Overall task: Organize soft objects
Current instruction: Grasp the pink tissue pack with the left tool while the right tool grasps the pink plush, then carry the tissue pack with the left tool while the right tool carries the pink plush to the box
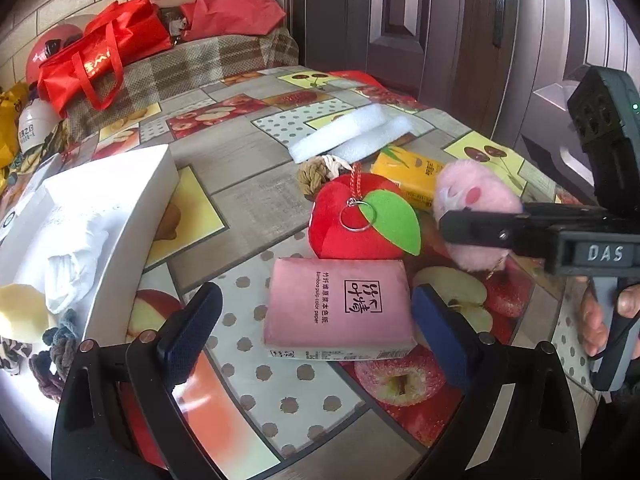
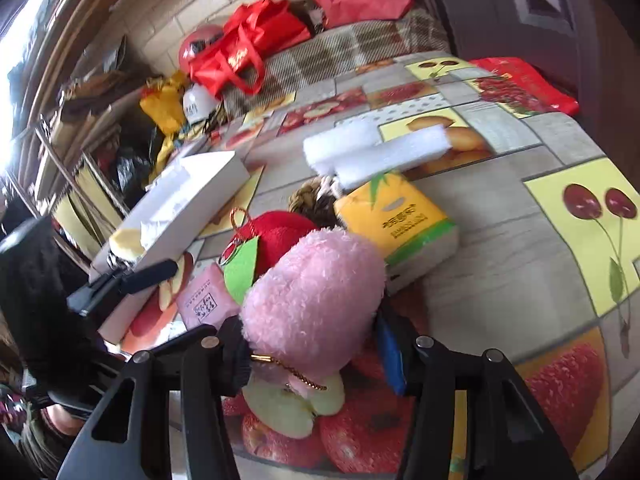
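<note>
A pink tissue pack [image 1: 340, 308] lies flat on the fruit-print tablecloth [image 1: 240, 208], and my left gripper [image 1: 316, 300] stands open astride it, its left pad well clear of the pack. A fluffy pink plush toy [image 2: 312, 300] fills the jaws of my right gripper [image 2: 310, 344], which is shut on it just above the cloth. From the left wrist view one dark finger [image 1: 480, 232] crosses that plush [image 1: 476, 196]. Beyond it lie a red plush apple [image 1: 352, 224] with a green leaf, a yellow tissue pack [image 1: 408, 176], a rope knot [image 1: 316, 176] and white foam strips [image 1: 344, 136].
A white open box [image 1: 132, 208] at the left holds white cloth, a yellow sponge and knitted pieces. Red bags [image 1: 96, 56] rest on a plaid cushion at the back. A dark door [image 1: 420, 20] stands behind the table. A person's hand [image 1: 596, 320] grips the right tool's handle.
</note>
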`<state>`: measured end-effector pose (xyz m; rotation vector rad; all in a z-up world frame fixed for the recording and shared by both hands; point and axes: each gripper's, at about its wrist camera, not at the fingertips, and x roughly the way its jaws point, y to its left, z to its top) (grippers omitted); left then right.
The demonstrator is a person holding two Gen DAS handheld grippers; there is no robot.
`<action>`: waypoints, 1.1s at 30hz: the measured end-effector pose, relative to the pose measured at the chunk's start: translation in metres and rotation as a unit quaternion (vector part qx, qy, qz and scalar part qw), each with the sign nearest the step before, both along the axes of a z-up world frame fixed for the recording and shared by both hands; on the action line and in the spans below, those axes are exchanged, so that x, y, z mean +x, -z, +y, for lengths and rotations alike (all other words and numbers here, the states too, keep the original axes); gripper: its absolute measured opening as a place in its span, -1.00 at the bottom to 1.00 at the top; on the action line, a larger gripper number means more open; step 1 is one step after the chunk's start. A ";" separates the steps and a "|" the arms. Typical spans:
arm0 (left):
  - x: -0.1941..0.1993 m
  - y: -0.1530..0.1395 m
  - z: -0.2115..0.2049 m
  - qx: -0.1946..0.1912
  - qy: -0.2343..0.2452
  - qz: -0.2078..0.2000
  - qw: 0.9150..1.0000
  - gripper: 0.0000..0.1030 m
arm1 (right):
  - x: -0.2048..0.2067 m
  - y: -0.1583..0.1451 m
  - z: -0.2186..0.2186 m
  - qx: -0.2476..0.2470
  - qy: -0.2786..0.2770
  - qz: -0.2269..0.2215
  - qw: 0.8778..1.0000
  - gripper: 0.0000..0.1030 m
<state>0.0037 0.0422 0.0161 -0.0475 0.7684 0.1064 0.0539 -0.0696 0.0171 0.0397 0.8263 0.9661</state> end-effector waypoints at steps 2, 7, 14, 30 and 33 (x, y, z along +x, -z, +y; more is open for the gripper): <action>0.006 0.004 -0.002 0.002 0.005 0.017 1.000 0.87 | 0.000 -0.002 -0.010 0.013 0.011 0.002 1.000 0.01; 0.016 0.013 -0.008 0.006 0.020 0.052 0.998 0.77 | 0.000 0.000 -0.019 0.028 0.019 0.015 0.999 0.01; 0.005 0.005 -0.001 -0.013 0.015 0.011 1.000 0.45 | -0.012 -0.009 -0.022 0.039 0.026 -0.008 0.999 0.01; -0.048 -0.068 0.066 0.010 -0.115 -0.171 0.979 0.45 | -0.033 -0.054 -0.031 0.108 0.045 -0.079 0.990 0.01; -0.065 -0.087 0.098 0.016 -0.156 -0.207 0.966 0.45 | -0.033 -0.066 -0.037 0.122 0.060 -0.092 0.986 0.01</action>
